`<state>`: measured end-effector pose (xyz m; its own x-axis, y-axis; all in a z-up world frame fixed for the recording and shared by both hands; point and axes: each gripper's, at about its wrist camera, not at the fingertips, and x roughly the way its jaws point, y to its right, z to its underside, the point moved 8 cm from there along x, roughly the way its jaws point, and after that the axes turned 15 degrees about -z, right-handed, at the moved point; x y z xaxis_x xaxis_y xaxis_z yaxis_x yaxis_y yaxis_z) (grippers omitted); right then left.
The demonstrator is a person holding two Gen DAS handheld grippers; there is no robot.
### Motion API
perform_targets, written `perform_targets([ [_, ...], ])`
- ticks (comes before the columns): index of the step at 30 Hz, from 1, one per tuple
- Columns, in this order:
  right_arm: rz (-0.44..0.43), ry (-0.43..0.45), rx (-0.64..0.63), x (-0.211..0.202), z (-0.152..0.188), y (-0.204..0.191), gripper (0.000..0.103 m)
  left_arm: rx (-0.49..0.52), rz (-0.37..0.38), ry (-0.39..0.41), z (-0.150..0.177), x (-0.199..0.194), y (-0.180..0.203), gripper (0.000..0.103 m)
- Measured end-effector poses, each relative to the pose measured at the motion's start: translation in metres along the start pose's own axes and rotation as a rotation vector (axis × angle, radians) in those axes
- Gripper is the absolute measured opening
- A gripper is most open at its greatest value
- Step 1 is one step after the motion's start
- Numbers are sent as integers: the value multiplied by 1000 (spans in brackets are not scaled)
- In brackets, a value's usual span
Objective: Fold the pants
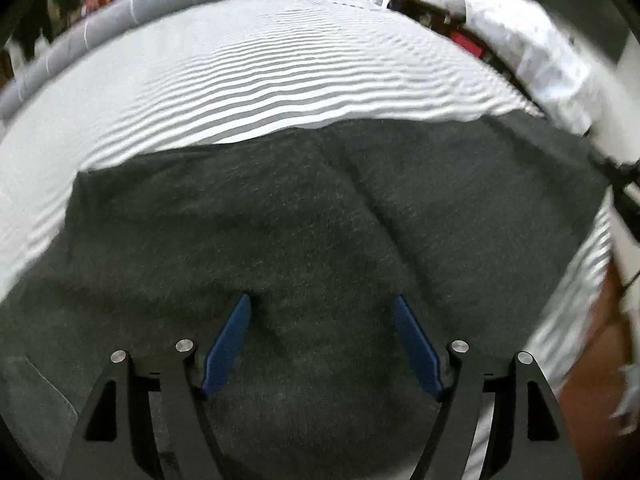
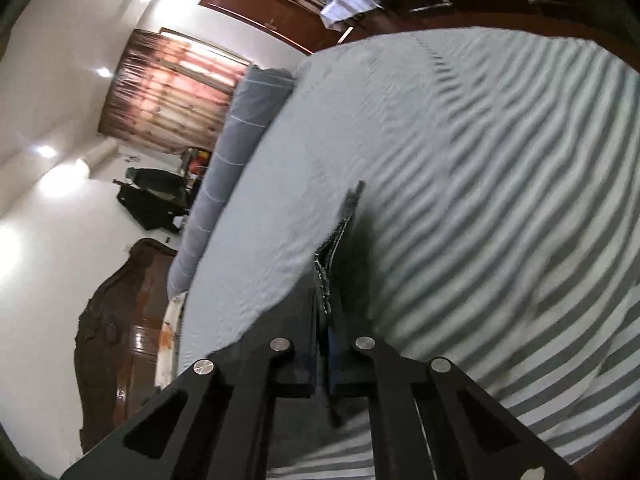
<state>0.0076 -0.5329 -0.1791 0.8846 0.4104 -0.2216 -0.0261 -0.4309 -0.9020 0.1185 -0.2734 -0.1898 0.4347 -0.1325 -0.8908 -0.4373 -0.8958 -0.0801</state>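
Left gripper fingers are standing released, dark grey pants lying on the striped bed under and between them. Right gripper fingers are clenching a pants edge.

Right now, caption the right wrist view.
Right hand-held gripper shut on dark pants edge above striped bedsheet.
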Motion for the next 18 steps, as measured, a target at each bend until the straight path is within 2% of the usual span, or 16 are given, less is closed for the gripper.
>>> perform_targets([
  [3, -40, -23, -31, 19, 6, -38, 6, -81, 76, 4, 0, -21, -24, 74],
  [8, -97, -115, -89, 72, 32, -96, 6, -179, 115, 25, 12, -62, -93, 74],
  [12, -136, -230, -134, 126, 71, -133, 6, -262, 111, 42, 26, -87, -153, 74],
  [18, -146, -426, -175, 208, 150, -166, 6, -367, 87, 37, 56, -96, -222, 74],
])
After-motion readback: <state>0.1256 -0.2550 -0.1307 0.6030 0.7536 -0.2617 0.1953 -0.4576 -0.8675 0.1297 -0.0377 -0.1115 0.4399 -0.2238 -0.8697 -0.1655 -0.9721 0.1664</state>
